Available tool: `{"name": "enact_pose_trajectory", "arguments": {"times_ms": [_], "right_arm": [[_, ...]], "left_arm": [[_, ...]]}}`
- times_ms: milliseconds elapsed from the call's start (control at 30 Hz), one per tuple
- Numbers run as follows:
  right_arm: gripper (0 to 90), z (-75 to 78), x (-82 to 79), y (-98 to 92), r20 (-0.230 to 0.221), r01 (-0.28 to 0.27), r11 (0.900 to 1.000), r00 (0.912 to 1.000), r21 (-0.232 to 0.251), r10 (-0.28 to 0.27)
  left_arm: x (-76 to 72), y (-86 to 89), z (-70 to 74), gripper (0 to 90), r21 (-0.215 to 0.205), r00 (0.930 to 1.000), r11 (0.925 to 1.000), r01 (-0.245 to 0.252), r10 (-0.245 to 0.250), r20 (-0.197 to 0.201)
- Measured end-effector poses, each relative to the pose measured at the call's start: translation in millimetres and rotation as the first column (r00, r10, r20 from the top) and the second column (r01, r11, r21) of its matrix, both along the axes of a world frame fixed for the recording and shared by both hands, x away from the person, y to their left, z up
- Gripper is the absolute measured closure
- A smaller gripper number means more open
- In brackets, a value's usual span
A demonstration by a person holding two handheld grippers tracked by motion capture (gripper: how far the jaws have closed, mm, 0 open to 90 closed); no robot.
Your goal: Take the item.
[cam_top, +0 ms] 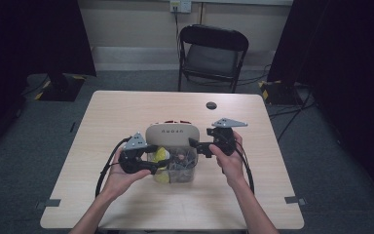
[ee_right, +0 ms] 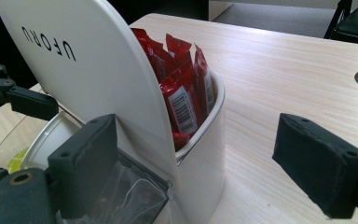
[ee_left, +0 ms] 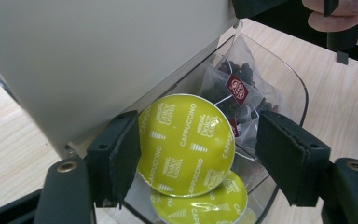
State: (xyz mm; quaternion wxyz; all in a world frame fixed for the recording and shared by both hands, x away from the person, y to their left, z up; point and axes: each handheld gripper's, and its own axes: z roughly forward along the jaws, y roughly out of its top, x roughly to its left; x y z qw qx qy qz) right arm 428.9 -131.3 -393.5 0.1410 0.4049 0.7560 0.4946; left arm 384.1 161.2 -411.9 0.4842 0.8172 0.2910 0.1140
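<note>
A container with a raised white lid (cam_top: 172, 131) marked UFORU stands mid-table. Its clear front compartment (ee_left: 293, 88) holds yellow-green cappuccino capsules (ee_left: 186, 144) and tea bags (ee_left: 235, 88). The white back compartment holds red sachets (ee_right: 182, 79). My left gripper (cam_top: 163, 163) reaches into the clear compartment from the left. Its jaws stand either side of the top capsule: the left pad is at the rim and a gap shows on the right. My right gripper (cam_top: 195, 145) is at the container's right side, jaws wide apart with the white wall (ee_right: 205, 154) between them.
The light wooden table (cam_top: 126, 112) has a round cable hole (cam_top: 211, 105) behind the container. A black folding chair (cam_top: 213, 53) stands beyond the far edge. Dark curtains hang at both sides. Each gripper trails a cable toward the near edge.
</note>
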Motion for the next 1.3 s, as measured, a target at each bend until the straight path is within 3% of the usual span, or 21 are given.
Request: {"name": "enact_pose_trajectory", "arguments": {"times_ms": [367, 567, 700, 767, 867, 1000, 1300], "right_arm": [[13.2, -0.1, 0.1, 0.1, 0.0, 0.0, 1.0, 1.0, 0.0, 0.0], [13.0, -0.1, 0.3, 0.0, -0.001, -0.001, 1.0, 1.0, 0.001, 0.001], [12.5, -0.2, 0.6, 0.0, -0.002, -0.001, 1.0, 1.0, 0.0, 0.001], [12.5, -0.2, 0.6, 0.3, -0.002, 0.0, 1.0, 1.0, 0.001, 0.0], [12.6, -0.3, 0.6, 0.5, -0.001, 0.0, 1.0, 1.0, 0.001, 0.0], [13.0, -0.2, 0.3, 0.5, 0.001, -0.001, 1.0, 1.0, 0.001, 0.001], [13.0, -0.2, 0.3, 0.2, -0.001, -0.001, 1.0, 1.0, 0.003, 0.001]], "left_arm": [[3.9, -5.5, -5.5, 36.2, 0.016, 0.9992, 0.9995, 0.027, -0.027, -0.028], [4.4, -4.1, -5.4, 43.0, 0.029, 0.9998, 0.9994, 0.017, -0.016, -0.014], [3.7, -5.9, -6.2, 41.9, 0.022, 0.9996, 0.9994, 0.026, -0.025, -0.008], [2.0, -8.2, -6.1, 38.1, 0.041, 0.9997, 0.9989, 0.023, -0.023, 0.001], [3.0, -10.4, -8.7, 47.6, 0.05, 0.9988, 0.9979, 0.043, -0.041, -0.025], [4.6, -8.3, -10.2, 51.9, 0.022, 0.9987, 0.9988, 0.045, -0.044, -0.027], [4.4, -6.8, -8.0, 53.5, 0.027, 0.9982, 0.9983, 0.051, -0.051, -0.031]]}}
